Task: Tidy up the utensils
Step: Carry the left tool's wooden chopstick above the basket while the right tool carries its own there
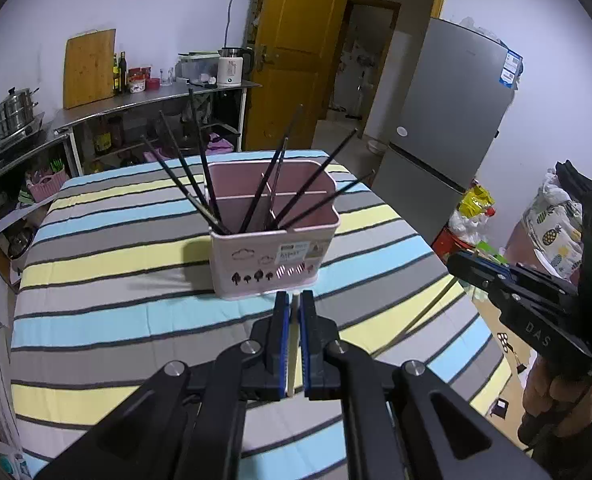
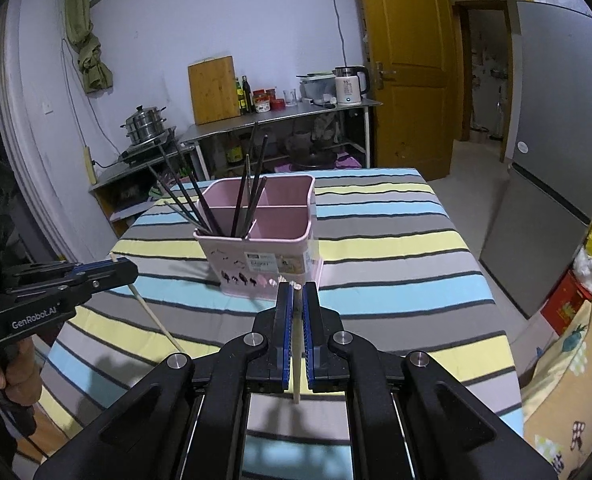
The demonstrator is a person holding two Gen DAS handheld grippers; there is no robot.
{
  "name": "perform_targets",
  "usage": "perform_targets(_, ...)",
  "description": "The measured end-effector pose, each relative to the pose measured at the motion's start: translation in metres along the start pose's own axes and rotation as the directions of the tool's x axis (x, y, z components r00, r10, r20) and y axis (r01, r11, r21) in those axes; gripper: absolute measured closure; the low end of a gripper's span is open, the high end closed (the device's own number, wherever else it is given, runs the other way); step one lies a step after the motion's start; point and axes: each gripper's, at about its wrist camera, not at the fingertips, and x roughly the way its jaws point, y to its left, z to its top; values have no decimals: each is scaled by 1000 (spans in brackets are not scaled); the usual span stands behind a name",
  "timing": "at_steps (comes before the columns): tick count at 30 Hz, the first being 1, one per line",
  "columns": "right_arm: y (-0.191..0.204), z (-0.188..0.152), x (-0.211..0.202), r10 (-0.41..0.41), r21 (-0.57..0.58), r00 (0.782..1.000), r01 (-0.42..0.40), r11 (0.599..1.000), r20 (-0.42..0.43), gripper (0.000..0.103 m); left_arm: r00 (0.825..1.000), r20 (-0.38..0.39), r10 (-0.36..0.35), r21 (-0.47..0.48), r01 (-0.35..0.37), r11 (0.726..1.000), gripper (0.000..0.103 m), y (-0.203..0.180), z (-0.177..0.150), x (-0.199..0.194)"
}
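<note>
Left gripper (image 1: 295,300): clenched on a pale wooden chopstick (image 1: 293,344).
Right gripper (image 2: 296,292): clenched on a second pale chopstick (image 2: 297,364), upright between its pads.
Holder (image 1: 274,256): pink plastic, divided, just ahead; dark chopsticks (image 1: 256,196) fan out, leaning.
Surface: table in striped cloth (image 1: 116,264).
Room: steel counter (image 2: 280,118), yellow door (image 2: 408,60), grey fridge (image 1: 448,120).

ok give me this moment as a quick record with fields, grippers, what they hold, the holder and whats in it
left gripper: shut on a pale chopstick
right gripper: shut on a second pale chopstick
holder: pink utensil caddy, upright on the striped tablecloth, with inner dividers
contents: dark chopsticks leaning out of the near compartments; rear compartment looks empty
pale chopsticks in caddy: none visible
</note>
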Motion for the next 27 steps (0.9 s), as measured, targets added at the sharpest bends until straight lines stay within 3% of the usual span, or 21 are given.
perform_targets(12,8,4,-20,17,6,999,-17,1000,50,98,1000,12,-15,-45,16,999,98,8,-4,-18)
perform_targets(27,19,41,-18,84,46,985,-92,995,150,98,996,94,6,-94,3,996,98,30,41,-33)
